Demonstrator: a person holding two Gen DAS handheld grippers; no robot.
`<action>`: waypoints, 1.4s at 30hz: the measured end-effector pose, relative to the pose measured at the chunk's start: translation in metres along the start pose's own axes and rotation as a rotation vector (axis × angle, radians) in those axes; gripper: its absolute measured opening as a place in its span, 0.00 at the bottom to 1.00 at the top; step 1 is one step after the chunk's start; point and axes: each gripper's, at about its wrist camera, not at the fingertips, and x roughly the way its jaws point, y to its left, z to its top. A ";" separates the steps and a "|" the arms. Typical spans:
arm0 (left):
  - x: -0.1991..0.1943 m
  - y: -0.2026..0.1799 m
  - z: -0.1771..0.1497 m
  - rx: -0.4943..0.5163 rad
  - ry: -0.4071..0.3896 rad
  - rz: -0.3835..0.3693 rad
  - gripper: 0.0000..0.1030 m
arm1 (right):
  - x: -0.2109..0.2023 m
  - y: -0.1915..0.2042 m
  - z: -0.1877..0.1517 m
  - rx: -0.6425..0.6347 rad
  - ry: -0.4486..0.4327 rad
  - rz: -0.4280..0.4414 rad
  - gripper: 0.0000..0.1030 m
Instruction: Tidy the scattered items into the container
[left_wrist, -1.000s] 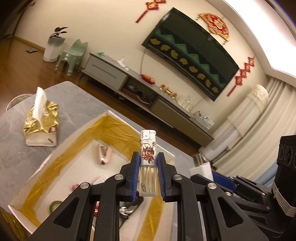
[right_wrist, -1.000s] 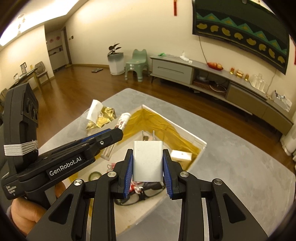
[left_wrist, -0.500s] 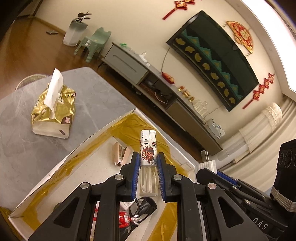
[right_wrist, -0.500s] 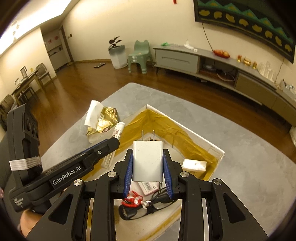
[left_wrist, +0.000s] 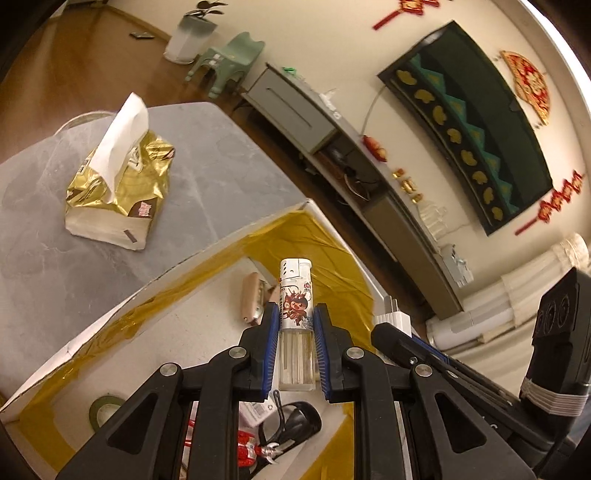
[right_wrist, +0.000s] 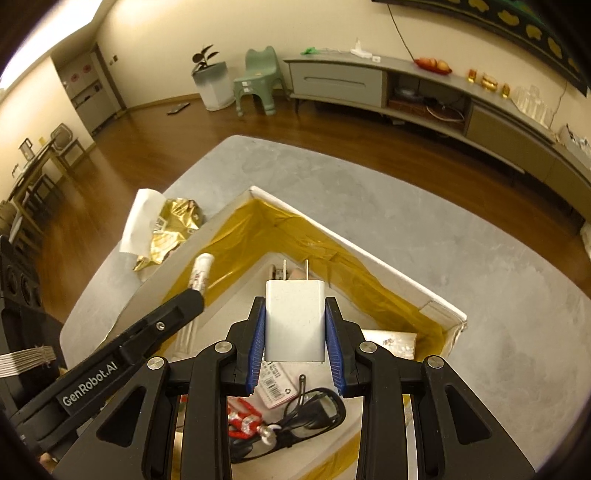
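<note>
My left gripper (left_wrist: 295, 325) is shut on a clear lighter (left_wrist: 295, 306) with a red cartoon label, held above the white box (left_wrist: 122, 306) lined with gold tape. My right gripper (right_wrist: 295, 325) is shut on a white plug charger (right_wrist: 295, 321), prongs pointing forward, also above the white box (right_wrist: 369, 258). Inside the box lie black glasses (right_wrist: 314, 410), a red and silver toy figure (left_wrist: 255, 448), a beige stapler (left_wrist: 253, 299), a green tape roll (left_wrist: 103, 408) and a small white packet (right_wrist: 393, 341). The left gripper with its lighter (right_wrist: 201, 275) shows at the left of the right wrist view.
A gold tissue pack (left_wrist: 118, 188) with a white tissue sticking up sits on the grey table (left_wrist: 221, 177) left of the box. Beyond the table are wooden floor, a grey TV cabinet (right_wrist: 443, 99), a green stool (right_wrist: 258, 81) and a wall-mounted TV.
Both grippers have moved forward and lower over the box while keeping hold of the lighter and the charger. The box interior now fills more of both views.
</note>
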 end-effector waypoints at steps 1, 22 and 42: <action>0.002 0.002 0.001 -0.008 -0.001 0.007 0.20 | 0.003 -0.001 0.001 -0.001 0.006 0.002 0.31; -0.004 -0.012 0.008 0.099 -0.043 -0.028 0.52 | -0.041 -0.018 -0.041 -0.005 -0.069 0.094 0.49; -0.083 -0.053 -0.077 0.394 -0.074 0.055 0.53 | -0.127 0.010 -0.145 -0.302 -0.056 -0.057 0.50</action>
